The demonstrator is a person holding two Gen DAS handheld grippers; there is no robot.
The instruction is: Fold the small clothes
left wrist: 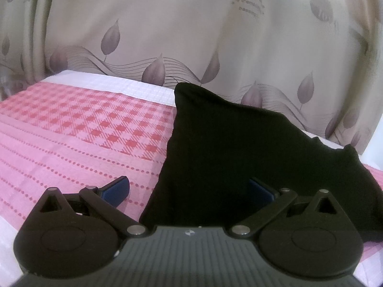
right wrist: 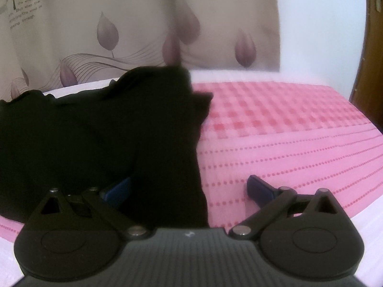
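Note:
A small black garment (left wrist: 239,148) lies on the pink cloth (left wrist: 71,143), spread out with a corner pointing away. My left gripper (left wrist: 189,191) is open, straddling the garment's left edge near its front corner: one blue pad (left wrist: 115,190) rests over the pink cloth, the other over the black fabric. In the right wrist view the same garment (right wrist: 95,131) fills the left half. My right gripper (right wrist: 189,191) is open and straddles its right edge, left pad (right wrist: 117,191) over the fabric, right pad (right wrist: 259,189) over the pink cloth (right wrist: 287,143).
The pink checked and dotted cloth covers a white padded surface (left wrist: 107,81). A beige curtain with leaf prints (left wrist: 191,35) hangs right behind it. A white wall (right wrist: 318,35) and a brown wooden edge (right wrist: 368,71) stand at the far right.

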